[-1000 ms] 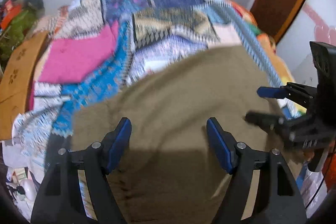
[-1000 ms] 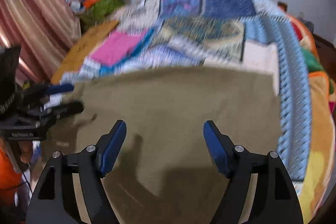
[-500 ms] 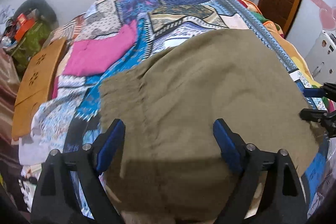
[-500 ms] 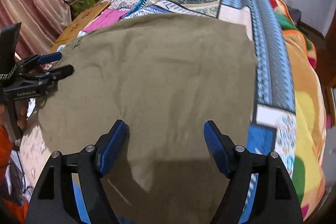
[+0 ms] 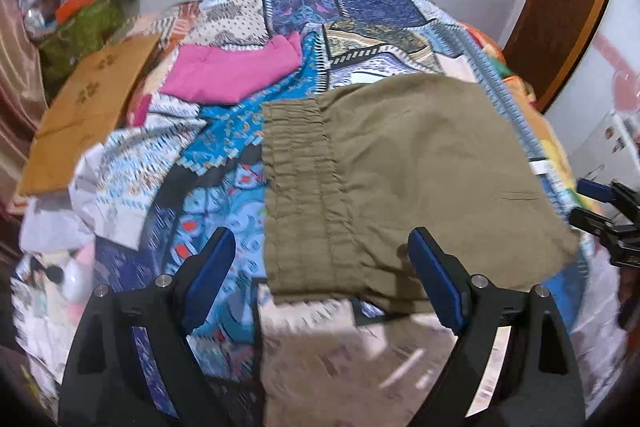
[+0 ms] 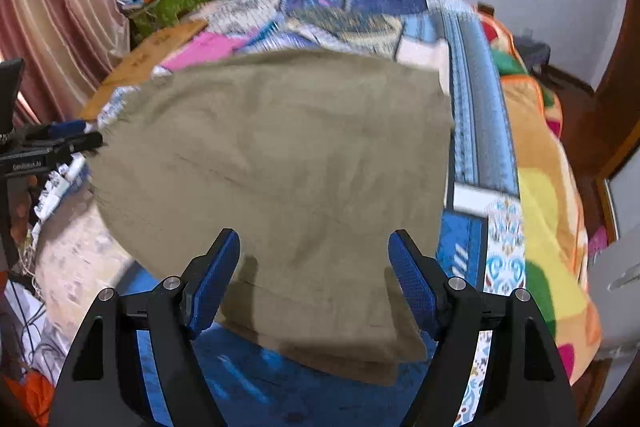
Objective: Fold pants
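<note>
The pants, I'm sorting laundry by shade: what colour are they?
Plain olive-khaki pants, no pattern; clearest in the left wrist view.

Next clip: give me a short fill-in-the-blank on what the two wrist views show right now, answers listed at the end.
1. The olive pants lie on a patchwork ____ with blue patterns.
2. The fingers of the left gripper and the right gripper are ____, gripping nothing.
3. In the left wrist view, the gathered elastic ____ runs along the pants' left edge.
4. Beyond the pants lies a folded garment coloured ____.

Answers: bedspread; open; waistband; pink
</note>
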Available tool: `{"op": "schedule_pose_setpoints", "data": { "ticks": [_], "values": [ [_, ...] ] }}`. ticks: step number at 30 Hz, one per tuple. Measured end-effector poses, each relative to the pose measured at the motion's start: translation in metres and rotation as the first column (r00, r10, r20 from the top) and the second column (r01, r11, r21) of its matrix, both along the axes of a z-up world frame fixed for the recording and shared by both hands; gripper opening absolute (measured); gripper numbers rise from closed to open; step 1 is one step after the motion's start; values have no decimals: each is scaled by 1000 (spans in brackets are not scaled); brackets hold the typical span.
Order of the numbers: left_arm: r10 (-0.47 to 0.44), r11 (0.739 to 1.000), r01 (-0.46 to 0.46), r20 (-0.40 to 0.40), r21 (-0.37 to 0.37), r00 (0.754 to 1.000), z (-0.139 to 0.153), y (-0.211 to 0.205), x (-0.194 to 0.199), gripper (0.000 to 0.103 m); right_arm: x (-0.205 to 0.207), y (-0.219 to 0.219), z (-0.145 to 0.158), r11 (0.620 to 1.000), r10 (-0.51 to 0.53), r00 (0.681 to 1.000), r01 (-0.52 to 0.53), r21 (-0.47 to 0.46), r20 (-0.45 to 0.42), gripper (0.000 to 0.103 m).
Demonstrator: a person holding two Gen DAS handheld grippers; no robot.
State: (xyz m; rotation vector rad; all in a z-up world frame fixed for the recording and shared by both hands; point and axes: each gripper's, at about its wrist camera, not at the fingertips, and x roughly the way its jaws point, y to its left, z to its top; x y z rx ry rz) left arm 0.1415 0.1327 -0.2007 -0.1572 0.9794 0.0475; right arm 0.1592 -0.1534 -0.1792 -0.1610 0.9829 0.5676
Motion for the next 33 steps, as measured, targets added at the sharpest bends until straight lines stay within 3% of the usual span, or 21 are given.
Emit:
{"op": "schedule_pose_setpoints", "data": {
  "ticks": [7, 16, 19, 22, 30, 33],
  "values": [
    [-13, 977, 4, -39, -215, 999, -9, -6, -20, 89, -3, 43, 26, 994, 54, 991, -65, 91, 122, 74],
    [-20, 916, -20, -96, -401, 995, -34, -8, -14, 89, 1, 87, -14, 993, 99, 992, -103, 51, 79, 74],
    [-15, 867, -28, -83, -497, 996, -38, 1, -4, 93, 2, 86, -30, 992, 112, 994, -112, 52, 14, 74],
    [9, 808, -59, -88, -586, 996, -44, 13, 8, 99, -2, 81, -30, 989, 131, 991, -131, 70, 15, 74],
    [75, 775, -121, -100, -620, 992, -48, 22, 36, 99, -2, 77, -33, 985, 139, 990, -138, 105, 0, 76],
    [96, 721, -146, -112, -678, 989, -53, 24, 39, 99, -1, 75, -34, 983, 141, 990, -139, 122, -8, 76]
  ]
}}
